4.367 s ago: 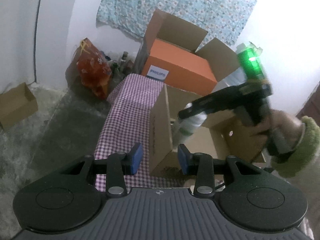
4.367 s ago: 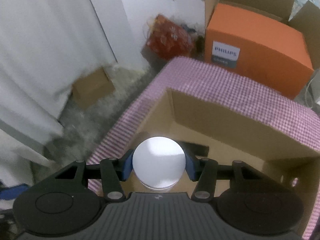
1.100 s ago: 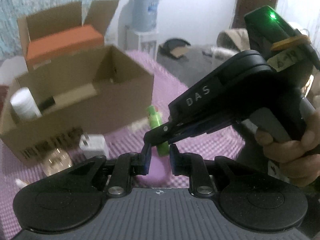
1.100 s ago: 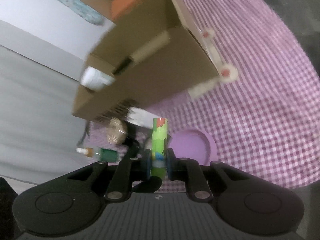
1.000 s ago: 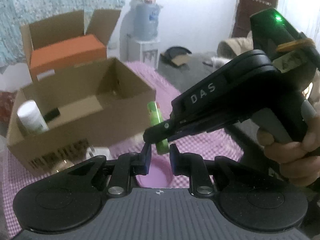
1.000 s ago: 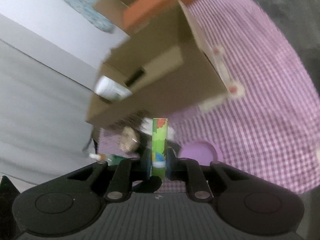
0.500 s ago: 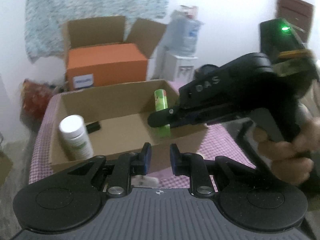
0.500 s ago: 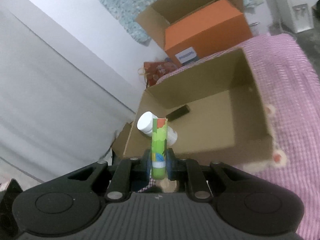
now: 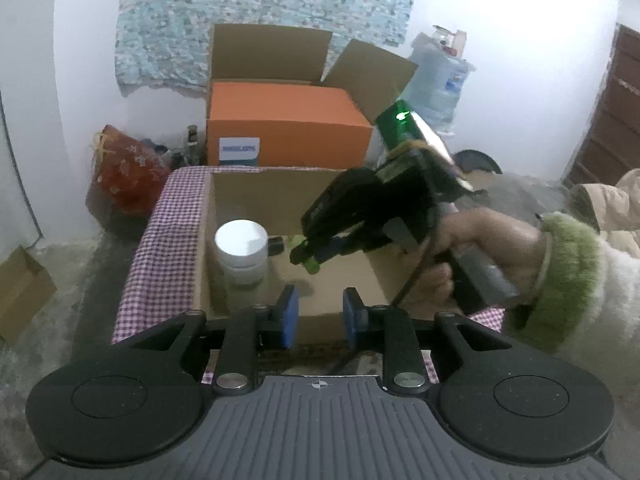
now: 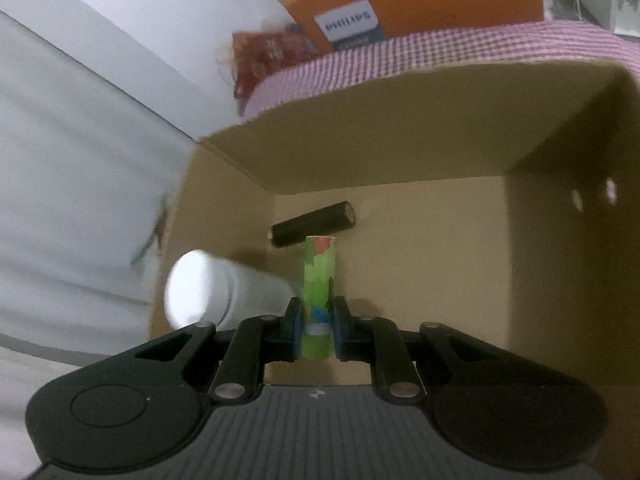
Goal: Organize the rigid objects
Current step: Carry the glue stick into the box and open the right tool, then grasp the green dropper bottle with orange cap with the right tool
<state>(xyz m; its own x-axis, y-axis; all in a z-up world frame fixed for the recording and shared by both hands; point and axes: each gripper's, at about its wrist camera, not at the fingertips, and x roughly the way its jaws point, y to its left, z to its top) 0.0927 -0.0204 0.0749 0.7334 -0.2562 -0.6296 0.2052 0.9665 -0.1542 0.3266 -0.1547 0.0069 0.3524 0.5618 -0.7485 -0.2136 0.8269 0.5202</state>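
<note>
Open corrugated cardboard box (image 10: 400, 128) ahead of right gripper (image 10: 316, 326); smooth white round-lidded jar (image 10: 208, 290) left of jaws, matte black cylinder (image 10: 314, 224) beyond; jaws clamped on glossy green printed tube (image 10: 318, 280), inside box; left gripper (image 9: 318, 316) jaws opening, narrow gap, empty

A lived-in home room, used partly for storage: a patterned cloth (image 9: 264, 16) pinned to the white wall, a large water jug (image 9: 438, 80), a checked cloth-covered counter (image 9: 168, 236), cardboard boxes (image 9: 22, 292) on the concrete floor.
</note>
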